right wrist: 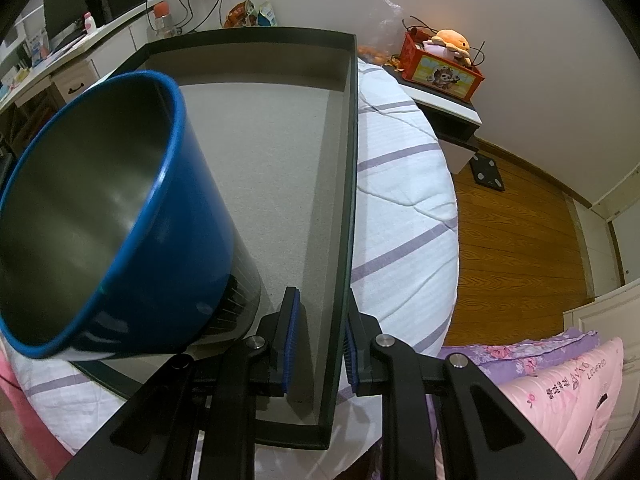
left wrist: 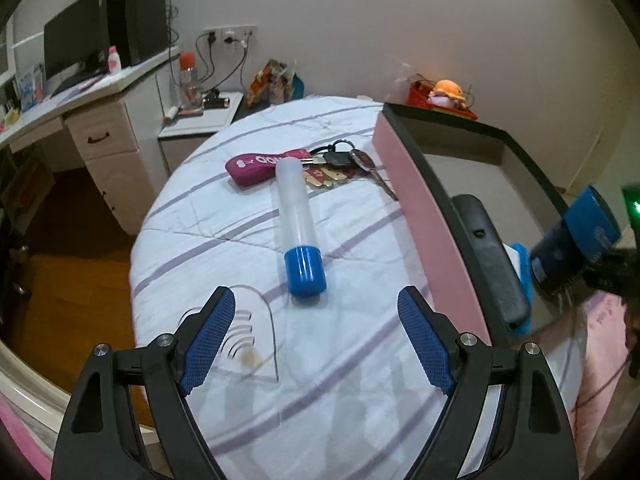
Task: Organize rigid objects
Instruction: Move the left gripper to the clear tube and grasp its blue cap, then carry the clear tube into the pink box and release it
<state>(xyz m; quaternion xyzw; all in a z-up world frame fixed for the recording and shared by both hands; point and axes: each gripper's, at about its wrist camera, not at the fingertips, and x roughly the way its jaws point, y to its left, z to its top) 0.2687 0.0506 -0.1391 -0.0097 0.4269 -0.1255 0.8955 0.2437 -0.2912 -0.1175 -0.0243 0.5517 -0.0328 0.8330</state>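
In the left wrist view, a clear tube with a blue cap (left wrist: 298,224) lies on the striped bed sheet just ahead of my open, empty left gripper (left wrist: 318,312). A bunch of keys with a magenta strap (left wrist: 308,164) lies beyond it. A clear acrylic stand (left wrist: 250,332) lies under the left finger. A pink-sided box (left wrist: 416,200) stands to the right. In the right wrist view, my right gripper (right wrist: 320,338) is shut on the box's right wall (right wrist: 346,208). A blue steel-lined cup (right wrist: 108,216) lies tilted inside the box.
A black remote-like object (left wrist: 492,256) rests on the box's near rim. A desk with a monitor (left wrist: 76,48) and a bedside cabinet (left wrist: 200,120) stand at the back left. A red box with a plush toy (right wrist: 442,60) sits on a shelf behind. Pink pillows (right wrist: 560,396) lie at the right.
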